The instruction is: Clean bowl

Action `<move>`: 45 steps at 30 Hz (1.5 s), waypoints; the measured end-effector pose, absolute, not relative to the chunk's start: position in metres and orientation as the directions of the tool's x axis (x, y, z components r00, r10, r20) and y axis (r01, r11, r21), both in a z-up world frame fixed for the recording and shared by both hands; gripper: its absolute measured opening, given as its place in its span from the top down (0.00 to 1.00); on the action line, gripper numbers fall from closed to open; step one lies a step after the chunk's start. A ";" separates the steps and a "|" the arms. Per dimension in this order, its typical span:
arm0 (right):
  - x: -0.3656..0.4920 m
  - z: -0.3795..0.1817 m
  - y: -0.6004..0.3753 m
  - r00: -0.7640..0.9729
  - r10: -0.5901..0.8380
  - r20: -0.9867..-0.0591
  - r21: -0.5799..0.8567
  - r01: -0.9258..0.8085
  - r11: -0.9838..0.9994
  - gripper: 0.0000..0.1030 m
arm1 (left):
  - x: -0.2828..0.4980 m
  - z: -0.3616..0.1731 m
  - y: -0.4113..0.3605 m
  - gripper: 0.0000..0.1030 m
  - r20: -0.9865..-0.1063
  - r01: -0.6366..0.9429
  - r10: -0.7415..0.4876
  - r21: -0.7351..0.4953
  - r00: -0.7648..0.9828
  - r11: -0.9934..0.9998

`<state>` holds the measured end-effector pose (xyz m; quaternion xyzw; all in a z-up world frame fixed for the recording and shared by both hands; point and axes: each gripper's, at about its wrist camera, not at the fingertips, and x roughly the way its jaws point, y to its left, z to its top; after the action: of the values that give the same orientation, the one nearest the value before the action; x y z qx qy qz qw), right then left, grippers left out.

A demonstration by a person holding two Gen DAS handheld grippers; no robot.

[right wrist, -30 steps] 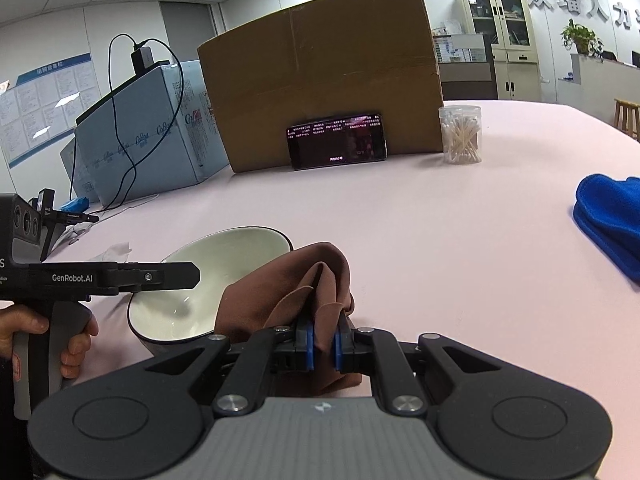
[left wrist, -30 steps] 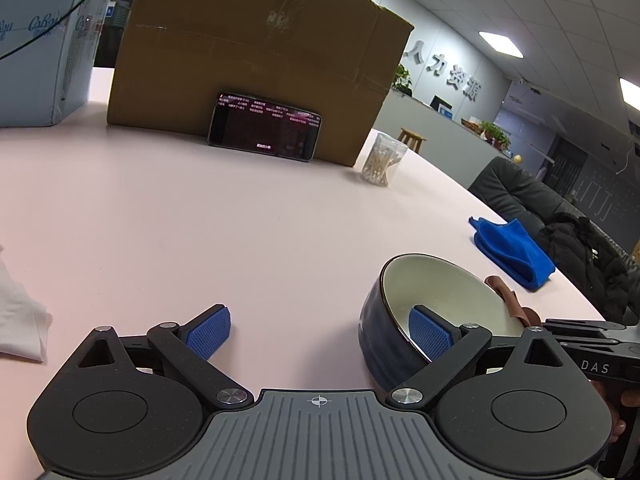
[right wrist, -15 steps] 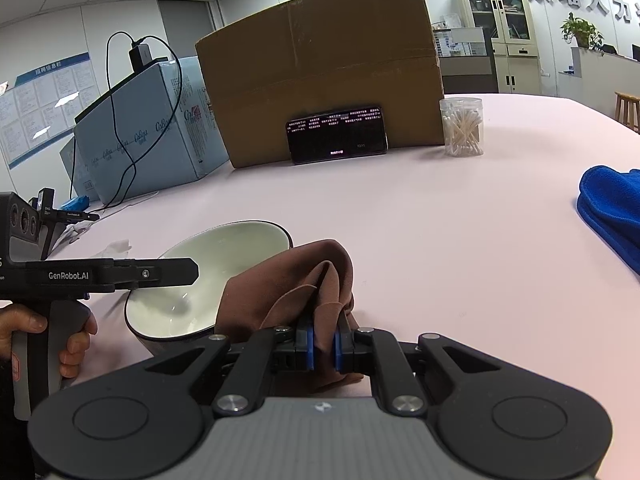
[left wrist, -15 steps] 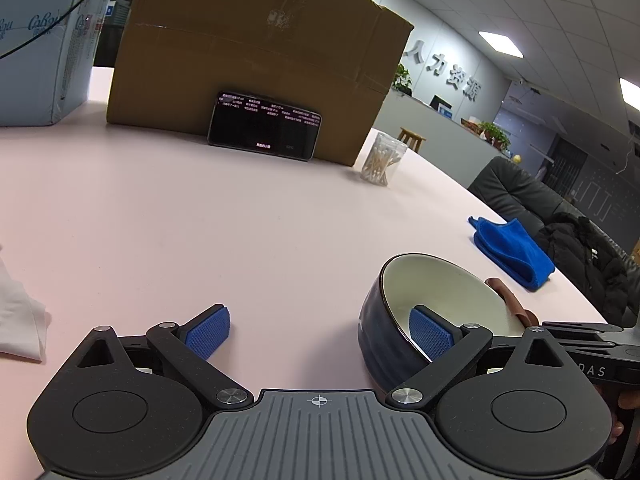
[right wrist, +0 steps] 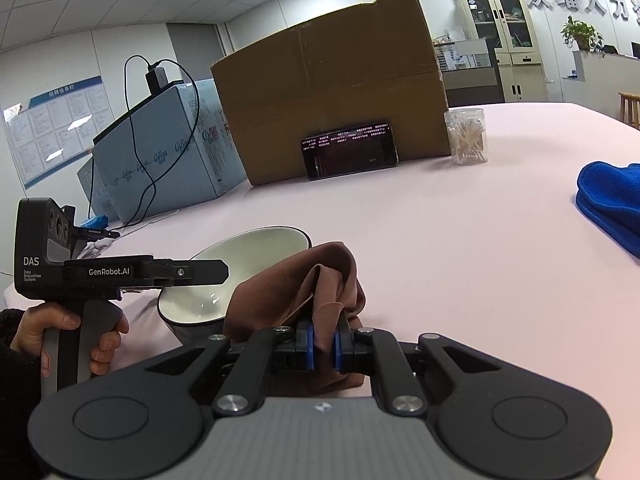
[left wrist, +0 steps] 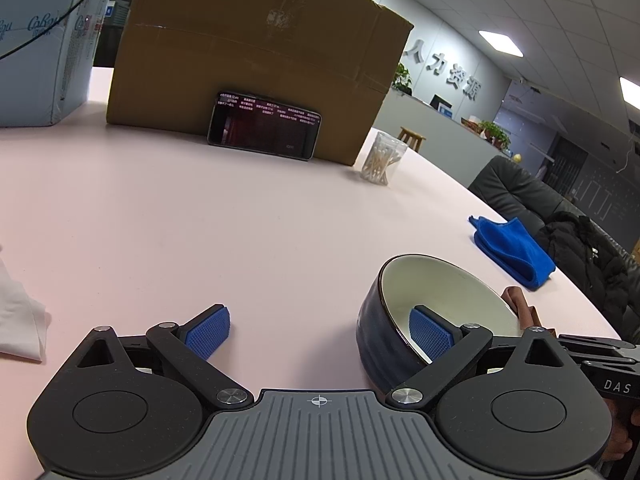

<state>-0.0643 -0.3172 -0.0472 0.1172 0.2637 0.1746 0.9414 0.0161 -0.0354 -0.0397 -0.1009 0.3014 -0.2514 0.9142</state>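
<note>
Pink table (left wrist: 200, 220) under you. Your left gripper (left wrist: 320, 330) gapes — one finger inside the bowl (left wrist: 380, 332). Your right gripper (right wrist: 324, 344) pinches the brown cloth (right wrist: 288, 284).

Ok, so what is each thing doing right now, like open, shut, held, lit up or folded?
left gripper: open, one finger inside the bowl, one outside.
right gripper: shut on the brown cloth.
bowl: tilted, empty, white inside.
brown cloth: bunched, draped over the bowl's rim.
phone: screen lit, leaning on the cardboard box.
blue cloth: folded, untouched.
cotton swab jar: upright, lid on.
</note>
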 end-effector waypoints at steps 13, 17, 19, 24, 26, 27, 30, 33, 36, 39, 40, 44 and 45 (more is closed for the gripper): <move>-0.067 -0.052 -0.309 0.794 0.386 -0.469 0.284 -0.279 0.917 0.89 | 0.018 -0.041 -0.035 0.04 -0.500 0.400 -0.522 -0.338 0.691 0.852; -0.072 -0.050 -0.314 0.804 0.397 -0.443 0.313 -0.277 0.909 0.88 | 0.018 -0.041 -0.036 0.04 -0.502 0.401 -0.519 -0.331 0.692 0.854; -0.076 -0.047 -0.313 0.809 0.395 -0.436 0.309 -0.278 0.910 0.88 | 0.018 -0.040 -0.037 0.04 -0.504 0.401 -0.516 -0.325 0.693 0.856; -0.083 -0.047 -0.306 0.824 0.372 -0.427 0.305 -0.256 0.917 0.88 | 0.016 -0.039 -0.040 0.04 -0.508 0.401 -0.507 -0.309 0.697 0.862; -0.087 -0.048 -0.303 0.824 0.378 -0.423 0.313 -0.259 0.914 0.88 | 0.016 -0.039 -0.041 0.04 -0.510 0.402 -0.503 -0.302 0.698 0.864; -0.089 -0.049 -0.301 0.823 0.380 -0.421 0.315 -0.260 0.913 0.88 | 0.015 -0.038 -0.041 0.04 -0.510 0.403 -0.502 -0.298 0.699 0.865; -0.093 -0.049 -0.296 0.830 0.371 -0.417 0.308 -0.255 0.916 0.88 | 0.014 -0.038 -0.043 0.04 -0.512 0.410 -0.501 -0.289 0.698 0.865; -0.092 -0.049 -0.297 0.840 0.358 -0.408 0.323 -0.234 0.917 0.88 | 0.013 -0.038 -0.046 0.04 -0.515 0.424 -0.508 -0.280 0.691 0.861; -0.085 -0.046 -0.303 0.854 0.328 -0.403 0.335 -0.196 0.922 0.88 | 0.012 -0.038 -0.048 0.04 -0.515 0.437 -0.517 -0.277 0.684 0.856; -0.079 -0.043 -0.305 0.856 0.324 -0.402 0.341 -0.188 0.921 0.88 | 0.011 -0.037 -0.047 0.04 -0.514 0.440 -0.519 -0.277 0.683 0.854; -0.077 -0.044 -0.302 0.854 0.316 -0.414 0.334 -0.181 0.925 0.88 | 0.010 -0.037 -0.047 0.04 -0.515 0.440 -0.518 -0.276 0.683 0.854; -0.082 -0.047 -0.295 0.841 0.330 -0.430 0.319 -0.200 0.926 0.88 | 0.010 -0.037 -0.048 0.04 -0.519 0.440 -0.516 -0.273 0.681 0.855; -0.085 -0.048 -0.293 0.832 0.350 -0.430 0.326 -0.218 0.920 0.88 | 0.010 -0.038 -0.048 0.04 -0.521 0.440 -0.516 -0.272 0.680 0.856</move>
<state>-0.0850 -0.2933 -0.0484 0.1328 0.2481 0.1498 0.9478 0.0104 -0.0482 -0.0375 -0.0624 0.3025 -0.2613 0.9145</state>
